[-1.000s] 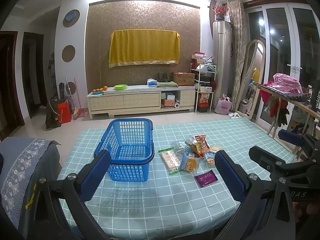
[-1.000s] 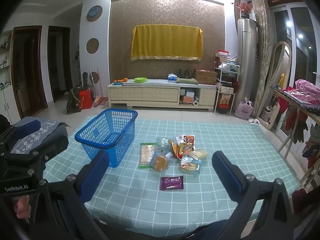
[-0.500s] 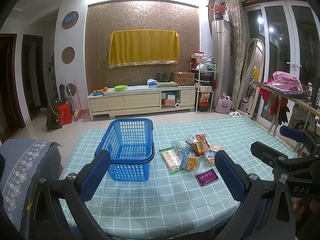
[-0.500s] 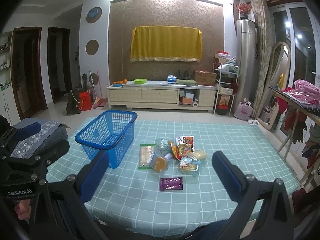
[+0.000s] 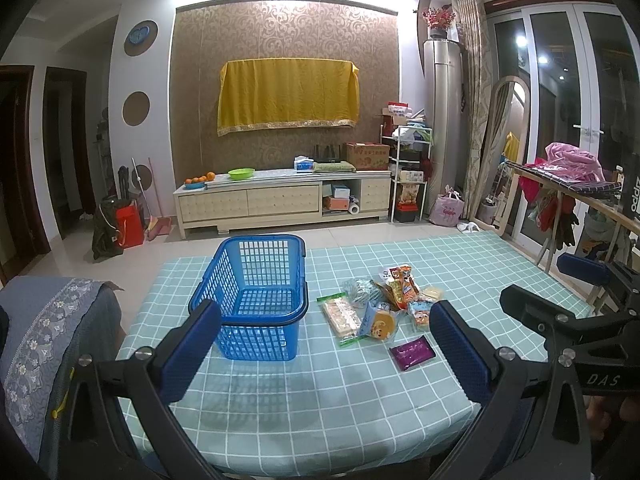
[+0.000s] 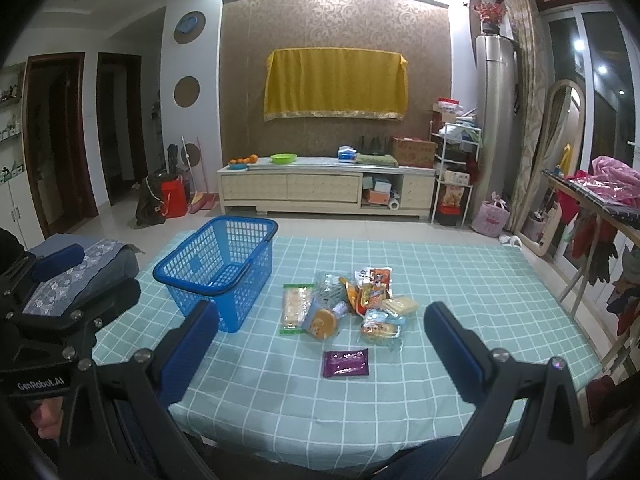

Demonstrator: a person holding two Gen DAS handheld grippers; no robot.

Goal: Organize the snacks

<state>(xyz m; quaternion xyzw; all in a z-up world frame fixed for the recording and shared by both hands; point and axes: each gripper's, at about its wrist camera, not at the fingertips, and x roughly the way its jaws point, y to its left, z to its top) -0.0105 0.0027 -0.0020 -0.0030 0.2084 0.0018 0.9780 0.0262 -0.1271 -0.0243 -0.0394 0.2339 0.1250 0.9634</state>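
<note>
An empty blue plastic basket stands on the table's left part. A heap of several snack packets lies to its right, with a purple packet lying apart at the near side. My left gripper is open and empty, held above the table's near edge. My right gripper is open and empty, also near the front edge. Each gripper shows at the side of the other's view.
The table wears a green checked cloth. A grey chair cover sits at the left. A clothes rack stands at the right. A TV cabinet stands at the far wall.
Both grippers have drifted slightly; the views shift only a little. The objects on the table have not moved.
</note>
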